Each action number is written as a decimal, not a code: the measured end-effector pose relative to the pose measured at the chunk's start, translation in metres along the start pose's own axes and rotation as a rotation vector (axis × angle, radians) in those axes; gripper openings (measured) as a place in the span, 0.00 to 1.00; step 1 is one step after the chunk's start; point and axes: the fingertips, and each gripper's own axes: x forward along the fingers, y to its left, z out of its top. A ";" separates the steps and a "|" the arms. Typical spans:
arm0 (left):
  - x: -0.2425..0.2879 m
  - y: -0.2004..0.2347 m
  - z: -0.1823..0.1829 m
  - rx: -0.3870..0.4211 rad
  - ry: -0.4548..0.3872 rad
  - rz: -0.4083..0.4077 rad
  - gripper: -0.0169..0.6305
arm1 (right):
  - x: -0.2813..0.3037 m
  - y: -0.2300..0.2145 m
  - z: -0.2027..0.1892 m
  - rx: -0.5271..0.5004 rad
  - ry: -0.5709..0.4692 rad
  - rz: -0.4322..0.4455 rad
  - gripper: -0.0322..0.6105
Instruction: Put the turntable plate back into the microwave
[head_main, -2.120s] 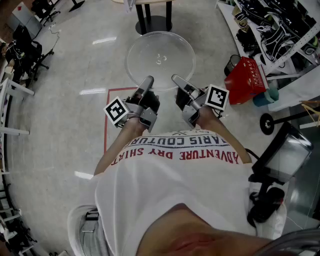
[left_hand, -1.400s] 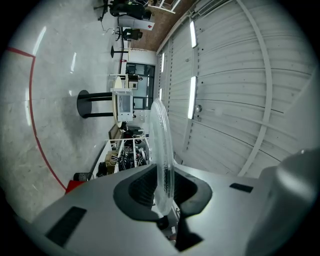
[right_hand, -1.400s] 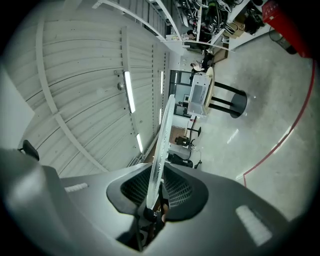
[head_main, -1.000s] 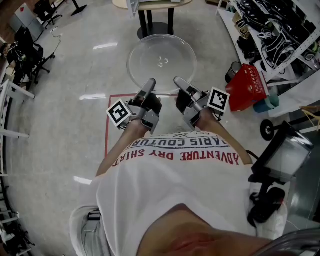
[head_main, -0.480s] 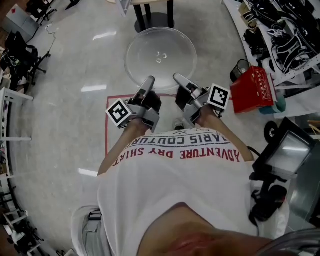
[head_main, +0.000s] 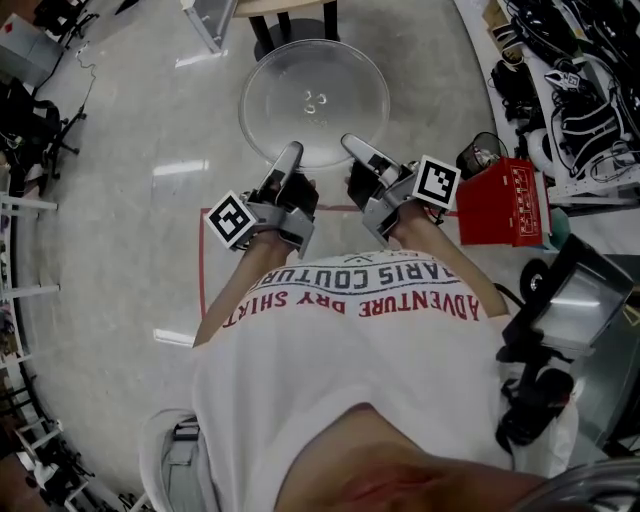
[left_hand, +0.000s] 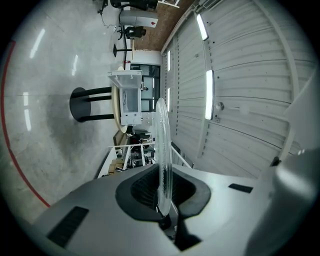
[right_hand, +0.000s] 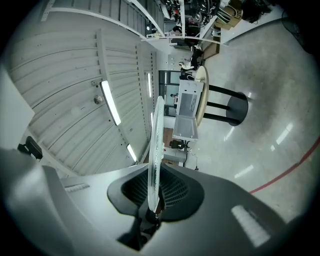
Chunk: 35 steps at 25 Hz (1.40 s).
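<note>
Left gripper (head_main: 288, 158) and right gripper (head_main: 356, 150), both clamped on the plate (head_main: 314, 100) rim, are carrying it closer toward the microwave (right_hand: 187, 111).

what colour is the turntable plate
Clear, colourless glass; the turntable plate shows best in the head view.

Upper centre: turntable plate (head_main: 314, 103) is clear glass, smooth and glossy, its rim catching light. Around it the floor (head_main: 120, 230) is pale and polished, with mirror-like glare streaks. Mid-frame, left gripper (head_main: 289, 153) and right gripper (head_main: 353, 145) have matt grey plastic shells; their pads (left_hand: 140, 190) are black, ribbed and rubbery-looking. Lower frame: shirt (head_main: 350, 390) is white cloth, soft and matt, with printed lettering.
</note>
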 end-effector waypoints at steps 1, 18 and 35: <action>0.012 0.002 0.003 0.001 0.003 0.005 0.06 | 0.004 -0.002 0.011 0.004 -0.002 0.000 0.10; 0.186 0.096 0.129 -0.066 0.058 0.041 0.06 | 0.136 -0.101 0.171 0.027 -0.070 -0.065 0.10; 0.429 0.199 0.427 -0.077 0.040 0.089 0.06 | 0.446 -0.218 0.392 0.063 -0.088 -0.082 0.10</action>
